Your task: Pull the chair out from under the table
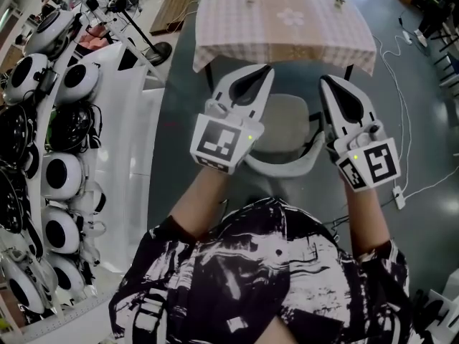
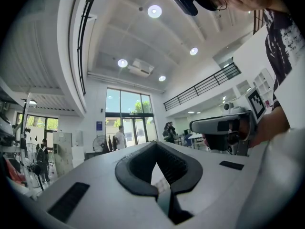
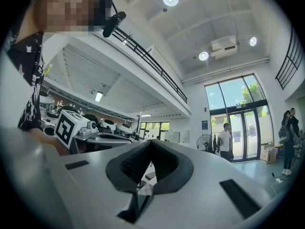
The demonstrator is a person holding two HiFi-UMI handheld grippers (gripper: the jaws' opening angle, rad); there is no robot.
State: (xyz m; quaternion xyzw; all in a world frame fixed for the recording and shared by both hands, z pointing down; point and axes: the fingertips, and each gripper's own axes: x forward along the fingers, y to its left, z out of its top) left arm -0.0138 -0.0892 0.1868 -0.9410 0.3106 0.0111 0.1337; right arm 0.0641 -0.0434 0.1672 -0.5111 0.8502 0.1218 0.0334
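Observation:
A chair (image 1: 283,124) with a grey seat and a curved white back rim (image 1: 280,169) stands just in front of the near edge of the table (image 1: 287,20), which has a pink checked cloth. My left gripper (image 1: 265,70) hovers over the chair's left side, pointing toward the table, shut with nothing in it. My right gripper (image 1: 328,81) hovers over the chair's right side, also shut and empty. Neither touches the chair. In the left gripper view the closed jaws (image 2: 159,175) aim across the hall, and the right gripper (image 2: 224,125) shows beside them. The right gripper view shows its own closed jaws (image 3: 145,175).
A white rack of round white-and-black shells (image 1: 61,84) lines the left side. A fan stand (image 1: 154,49) stands near the table's left corner. White cables (image 1: 401,84) and a power strip (image 1: 399,198) lie on the floor at the right. People stand by distant glass doors (image 3: 226,140).

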